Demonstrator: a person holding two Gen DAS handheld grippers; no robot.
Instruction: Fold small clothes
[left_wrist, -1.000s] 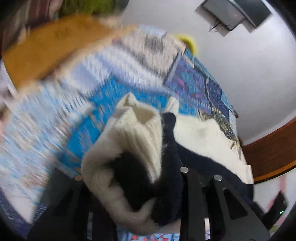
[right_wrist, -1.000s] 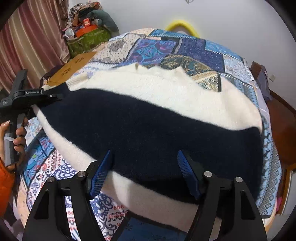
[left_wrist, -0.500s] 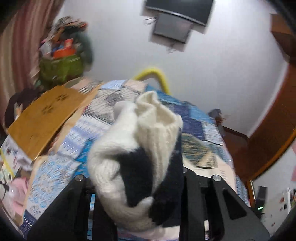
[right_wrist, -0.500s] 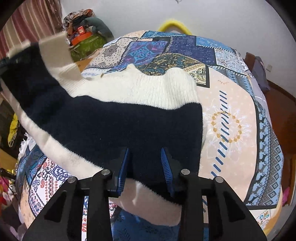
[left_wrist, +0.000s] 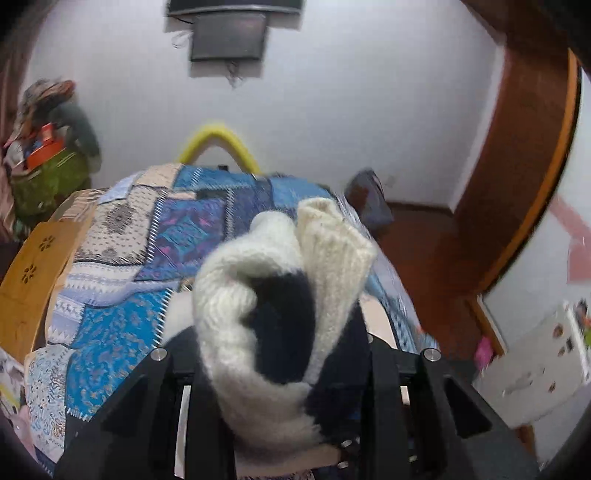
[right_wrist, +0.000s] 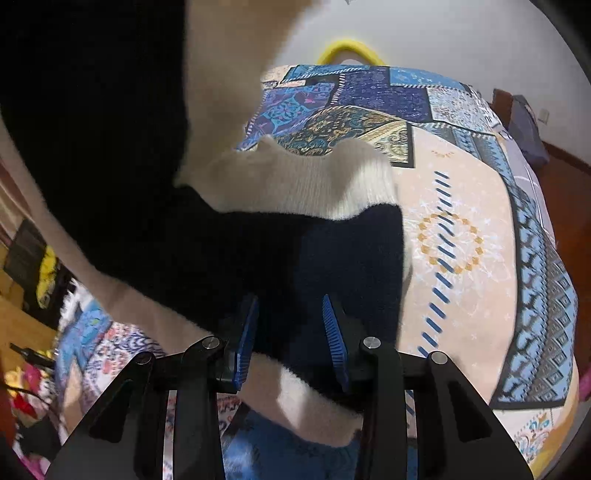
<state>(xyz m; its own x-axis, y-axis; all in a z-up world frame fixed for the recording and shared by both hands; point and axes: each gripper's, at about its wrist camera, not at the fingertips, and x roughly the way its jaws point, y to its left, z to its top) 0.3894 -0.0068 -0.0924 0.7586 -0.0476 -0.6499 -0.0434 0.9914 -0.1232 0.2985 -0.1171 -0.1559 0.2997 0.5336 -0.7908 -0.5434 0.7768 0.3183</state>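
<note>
Item 1, the sweater (left_wrist: 273, 317): cream and navy knit. In our left wrist view a bunched fold of it fills the centre, a cream ribbed edge standing up at 1 o'clock of the bundle, a navy patch in the middle. In our right wrist view the same garment (right_wrist: 229, 251) rises in a broad navy-and-cream sheet toward 10 o'clock, while its lower part lies on the bedspread, a cream ribbed band at its far edge.

Item 2, our left gripper (left_wrist: 280, 369): black fingers clamped on the bunched knit, which hides the fingertips; the bundle is held above the bed.

Item 3, our right gripper (right_wrist: 290, 339): blue ribbed pads (right_wrist: 245, 339) stand a little apart with navy and cream cloth gathered between them; we cannot tell whether they press it firmly.

Item 4, the bedspread (right_wrist: 461, 236): patchwork of blue, purple and peach panels, seen also in the left view (left_wrist: 110, 332), spreading from 9 to 12 o'clock of the bundle.

Item 5, a yellow hoop (left_wrist: 218, 140) at the far end of the bed, at 12 o'clock.

Item 6, a wooden board (left_wrist: 33, 266) with cut-out marks, at 9 o'clock beside the bed.

Item 7, a dark wall-mounted screen (left_wrist: 229, 37) above, at 12 o'clock.
</note>
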